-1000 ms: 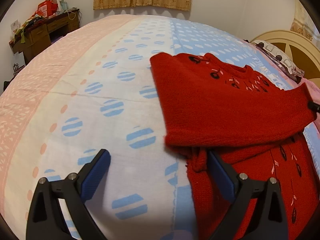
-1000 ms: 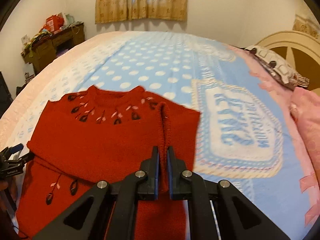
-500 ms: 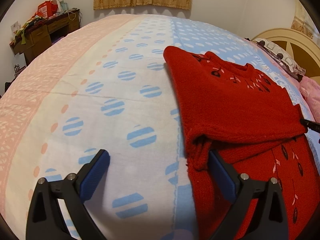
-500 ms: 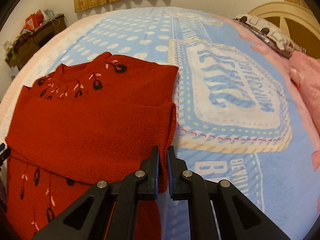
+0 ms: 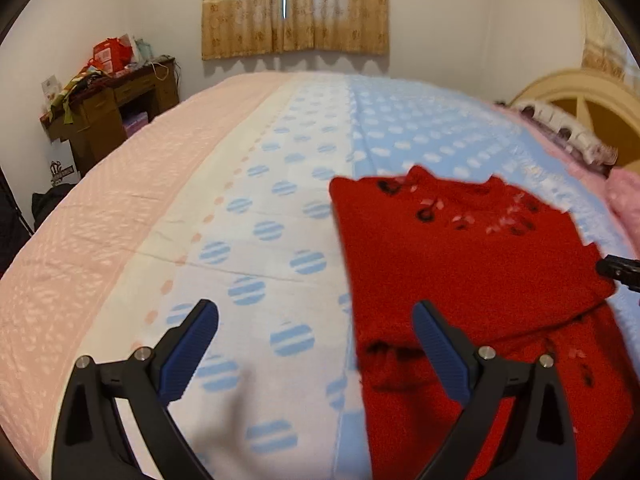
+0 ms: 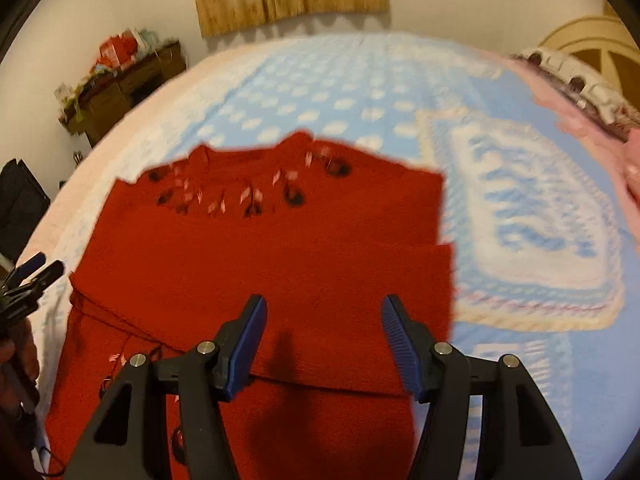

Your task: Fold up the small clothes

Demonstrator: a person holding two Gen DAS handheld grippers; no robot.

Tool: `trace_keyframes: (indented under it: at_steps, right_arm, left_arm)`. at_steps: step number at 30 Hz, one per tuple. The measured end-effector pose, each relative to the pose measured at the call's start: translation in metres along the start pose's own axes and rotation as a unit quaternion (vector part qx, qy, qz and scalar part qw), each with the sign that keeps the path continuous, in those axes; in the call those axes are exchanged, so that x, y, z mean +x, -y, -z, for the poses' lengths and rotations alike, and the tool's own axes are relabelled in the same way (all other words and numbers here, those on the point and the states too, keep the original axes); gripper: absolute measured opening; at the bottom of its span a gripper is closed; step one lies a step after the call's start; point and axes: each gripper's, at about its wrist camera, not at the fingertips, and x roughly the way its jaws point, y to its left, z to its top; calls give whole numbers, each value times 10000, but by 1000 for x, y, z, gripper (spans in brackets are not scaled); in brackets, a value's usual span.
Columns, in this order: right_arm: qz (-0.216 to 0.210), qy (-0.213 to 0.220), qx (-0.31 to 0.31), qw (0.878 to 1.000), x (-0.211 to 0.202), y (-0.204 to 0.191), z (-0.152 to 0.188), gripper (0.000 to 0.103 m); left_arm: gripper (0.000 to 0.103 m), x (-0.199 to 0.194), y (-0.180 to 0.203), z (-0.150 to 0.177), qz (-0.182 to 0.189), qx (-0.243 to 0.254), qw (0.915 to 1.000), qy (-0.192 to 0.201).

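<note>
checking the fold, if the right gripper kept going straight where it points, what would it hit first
Most likely the red sweater: the opening right gripper holds nothing and aims down at its folded-over part, though depth is unclear.

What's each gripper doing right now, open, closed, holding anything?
Left gripper: open, holding nothing, beside the red sweater.
Right gripper: jaws opening, nothing pinched, over the sweater's folded sleeve.

— What sort of place is shown?
— A home bedroom is shown: a wide bed is covered by a pink, white and blue spotted blanket, and a cream headboard is seen.
— What else?
— Patterned curtains are hung, and a cluttered wooden desk is set against the wall.
</note>
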Motion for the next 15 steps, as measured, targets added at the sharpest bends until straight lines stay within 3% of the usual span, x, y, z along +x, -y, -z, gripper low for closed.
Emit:
trace_keyframes:
  at_steps: [2, 4, 7, 11, 15]
  right_arm:
    - [141, -143, -14, 9998, 14, -1, 5, 61]
    - [262, -16, -210, 9994, 19, -6, 13, 61]
    - [351, 53, -337, 9988, 17, -9, 15, 61]
    - [310, 291, -55, 9991, -1, -4, 13, 61]
    - [452, 45, -283, 9986, 10, -6, 22, 61]
  left_arm:
    - [100, 20, 5, 5, -205, 175, 9991, -319]
    - [102, 33, 5, 16, -40, 209, 9986, -483]
    - [103, 33, 1, 19, 30, 96, 9991, -422]
    - [103, 28, 3, 19, -34, 134, 9993, -354]
    - [103, 21, 8, 22, -41, 195, 9991, -369]
